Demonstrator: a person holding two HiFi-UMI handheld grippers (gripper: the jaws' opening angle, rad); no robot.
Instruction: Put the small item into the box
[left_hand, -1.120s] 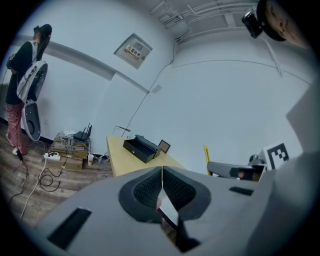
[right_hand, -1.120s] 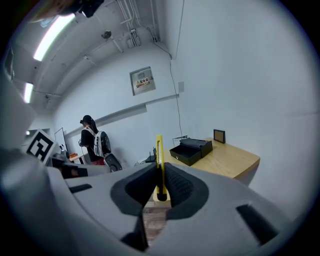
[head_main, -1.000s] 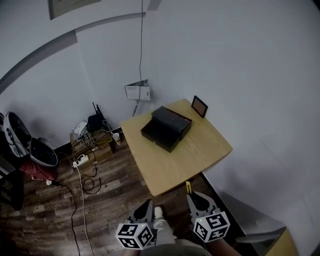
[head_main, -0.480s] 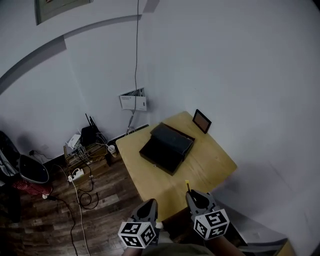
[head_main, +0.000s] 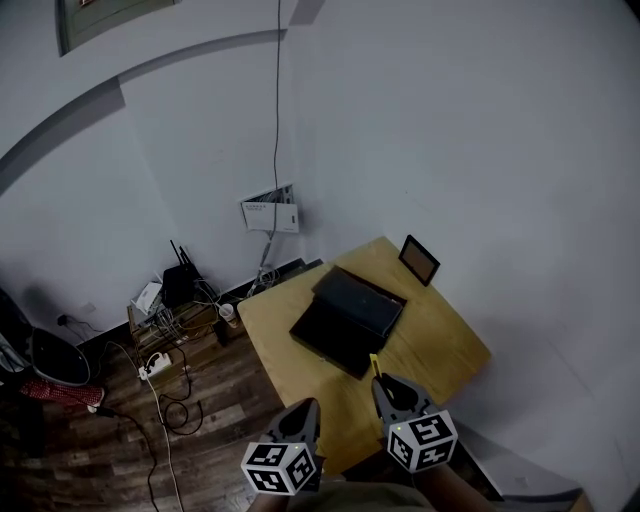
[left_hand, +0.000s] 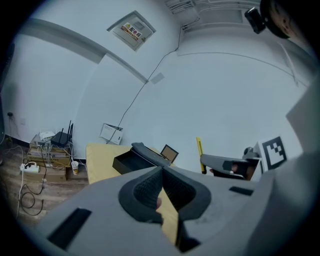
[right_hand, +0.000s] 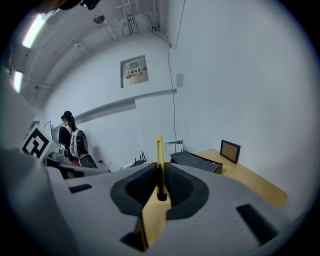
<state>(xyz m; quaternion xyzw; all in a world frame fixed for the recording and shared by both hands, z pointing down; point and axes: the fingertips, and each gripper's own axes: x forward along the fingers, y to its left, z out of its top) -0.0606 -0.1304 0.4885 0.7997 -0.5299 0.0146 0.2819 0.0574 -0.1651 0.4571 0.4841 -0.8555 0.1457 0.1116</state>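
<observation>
- Knife (right_hand: 159, 152), slim and yellow, is standing upright, pinched between the narrow jaws of the right gripper (right_hand: 160, 186) over the table's (head_main: 440, 345) near edge.
- The black box (head_main: 322, 348) is lying open farther along, well apart.
- The left gripper (left_hand: 161, 172) is hovering with its jaws pressed together, empty.

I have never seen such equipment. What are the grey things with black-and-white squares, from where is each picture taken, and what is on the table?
No robot: a person carries a hand-held gripper in each hand, and the marker cubes belong to them. One picture comes from a camera on the person's head, looking down; the other two come from cameras riding on the hand-held grippers, looking along their jaws. On the wooden table are an open black box and a small picture frame. The right hand-held gripper is closed on a thin yellow item; the left hand-held gripper is closed and empty.
</observation>
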